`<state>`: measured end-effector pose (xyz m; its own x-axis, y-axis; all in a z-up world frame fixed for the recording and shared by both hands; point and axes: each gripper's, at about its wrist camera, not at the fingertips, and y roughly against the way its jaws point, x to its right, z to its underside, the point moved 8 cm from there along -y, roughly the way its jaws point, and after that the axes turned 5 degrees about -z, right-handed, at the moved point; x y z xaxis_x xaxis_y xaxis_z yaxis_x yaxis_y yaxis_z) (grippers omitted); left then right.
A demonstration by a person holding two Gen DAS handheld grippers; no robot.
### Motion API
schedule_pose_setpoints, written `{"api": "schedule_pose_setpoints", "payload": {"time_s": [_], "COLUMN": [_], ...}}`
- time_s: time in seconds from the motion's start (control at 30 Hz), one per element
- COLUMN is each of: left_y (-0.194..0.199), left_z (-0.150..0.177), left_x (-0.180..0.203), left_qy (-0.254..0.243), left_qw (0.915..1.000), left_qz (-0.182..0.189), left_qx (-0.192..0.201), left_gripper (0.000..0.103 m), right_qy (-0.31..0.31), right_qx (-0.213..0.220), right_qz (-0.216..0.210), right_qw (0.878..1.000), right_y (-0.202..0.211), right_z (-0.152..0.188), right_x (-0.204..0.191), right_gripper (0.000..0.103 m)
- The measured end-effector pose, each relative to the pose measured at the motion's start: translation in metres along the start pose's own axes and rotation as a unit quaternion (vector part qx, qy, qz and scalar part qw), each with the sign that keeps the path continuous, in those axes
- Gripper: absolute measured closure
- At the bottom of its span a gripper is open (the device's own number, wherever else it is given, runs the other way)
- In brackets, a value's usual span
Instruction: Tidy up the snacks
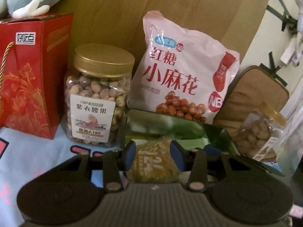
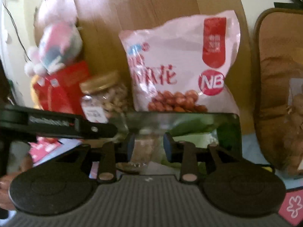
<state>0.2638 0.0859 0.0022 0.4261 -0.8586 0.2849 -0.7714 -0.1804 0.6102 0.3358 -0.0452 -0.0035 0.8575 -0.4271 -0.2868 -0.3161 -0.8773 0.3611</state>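
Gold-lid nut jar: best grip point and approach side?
Grip the nut jar across its clear body below the gold lid, coming from the front. It stands upright with the red box and pink bag flanking it, so only the front is open.

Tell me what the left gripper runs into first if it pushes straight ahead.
The left gripper already has a green snack bag between its fingers, apparently gripped. Straight on, the bag would likely press into the pink twist-snack bag standing just behind it, though depth is hard to judge.
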Motion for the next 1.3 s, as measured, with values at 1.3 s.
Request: {"api": "schedule_pose_setpoints", "payload": {"time_s": [1.3], "left_y": [0.04], "left_z": [0.132], "left_x": [-0.002], "left_qy": [0.145], "left_qw": [0.9652], "left_qz": [0.159], "left_qx": [-0.149], "left_gripper": [0.082], "right_qy": [-0.27], "right_qx": [-0.078], "right_qz": [-0.097], "right_qw": [0.955], "right_y": [0.098], "right_z": [0.124], "right_x": [-0.001], "right_gripper": [0.089]}}
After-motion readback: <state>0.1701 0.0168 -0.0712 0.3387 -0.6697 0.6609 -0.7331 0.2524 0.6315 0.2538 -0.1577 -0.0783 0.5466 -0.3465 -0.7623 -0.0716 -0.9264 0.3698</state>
